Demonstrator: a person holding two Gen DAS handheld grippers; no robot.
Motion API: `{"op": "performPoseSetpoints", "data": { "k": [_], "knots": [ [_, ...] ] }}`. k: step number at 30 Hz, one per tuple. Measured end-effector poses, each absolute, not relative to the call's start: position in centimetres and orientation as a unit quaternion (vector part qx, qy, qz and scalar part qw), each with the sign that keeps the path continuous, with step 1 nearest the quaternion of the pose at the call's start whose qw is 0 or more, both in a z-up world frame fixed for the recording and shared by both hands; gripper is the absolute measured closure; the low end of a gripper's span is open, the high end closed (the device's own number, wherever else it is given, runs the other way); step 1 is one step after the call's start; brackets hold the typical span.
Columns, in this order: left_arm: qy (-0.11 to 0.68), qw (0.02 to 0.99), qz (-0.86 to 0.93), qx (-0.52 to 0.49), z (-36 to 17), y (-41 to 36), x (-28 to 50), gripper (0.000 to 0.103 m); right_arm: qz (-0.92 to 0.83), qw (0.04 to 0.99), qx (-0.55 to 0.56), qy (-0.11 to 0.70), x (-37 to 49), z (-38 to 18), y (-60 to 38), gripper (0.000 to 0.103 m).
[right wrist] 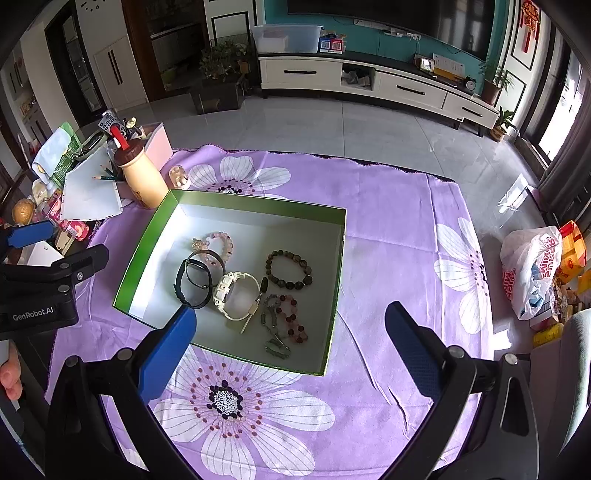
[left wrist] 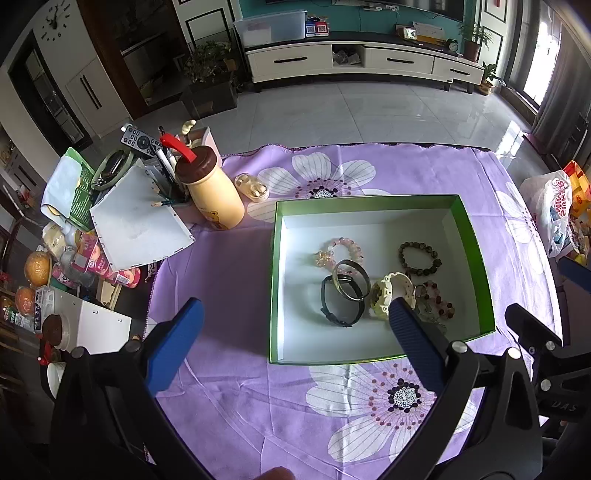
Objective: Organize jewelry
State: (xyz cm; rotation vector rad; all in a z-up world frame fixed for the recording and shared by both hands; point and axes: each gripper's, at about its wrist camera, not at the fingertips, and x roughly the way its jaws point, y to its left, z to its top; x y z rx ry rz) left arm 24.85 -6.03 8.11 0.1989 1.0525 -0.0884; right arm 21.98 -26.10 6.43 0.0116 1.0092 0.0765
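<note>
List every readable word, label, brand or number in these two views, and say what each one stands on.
"GenRobot.AI": white print on the black body of the left claw, seen in the right wrist view.
"DAS": faint letters on the black body of the right claw, seen in the left wrist view.
Red print on the white plastic bag: mirrored and creased, not readable.
Wall clock: only a "6" can be made out.
Green booklet, snack packets: too small to read.
</note>
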Motion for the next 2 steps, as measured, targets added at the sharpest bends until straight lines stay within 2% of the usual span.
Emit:
{"op": "performPoseSetpoints", "data": {
  "k": [2],
  "knots": [
    [0.501,0.859,-0.04,0.095,8.11,-6.0,24.78,0.002,0.037,0.875,0.006,0.483,21.99,6.43,-26.1,0.001]
  ]
}}
